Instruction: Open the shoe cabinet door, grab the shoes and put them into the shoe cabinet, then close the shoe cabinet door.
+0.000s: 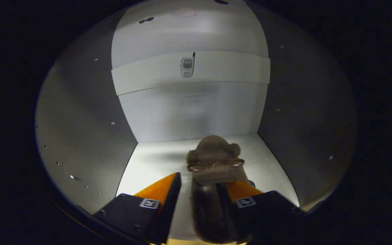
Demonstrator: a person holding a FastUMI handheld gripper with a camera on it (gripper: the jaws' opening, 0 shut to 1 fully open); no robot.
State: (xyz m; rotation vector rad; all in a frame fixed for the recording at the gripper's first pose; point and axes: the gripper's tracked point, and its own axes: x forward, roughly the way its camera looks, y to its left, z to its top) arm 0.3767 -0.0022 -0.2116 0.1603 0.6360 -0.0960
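The gripper (197,189) is seen parted inside the shoe cabinet (80,136); the fuzzy brown slipper (214,160), lower centre on the shelf floor (148,163), touches only one finger, apparently just released for storage.

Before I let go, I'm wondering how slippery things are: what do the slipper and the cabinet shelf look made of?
Slipper: fuzzy brown plush or fleece, judging by its matte nap. Shelf: smooth white laminate board, apparently, with a soft sheen. The hand-held gripper looks open around the slipper's heel.
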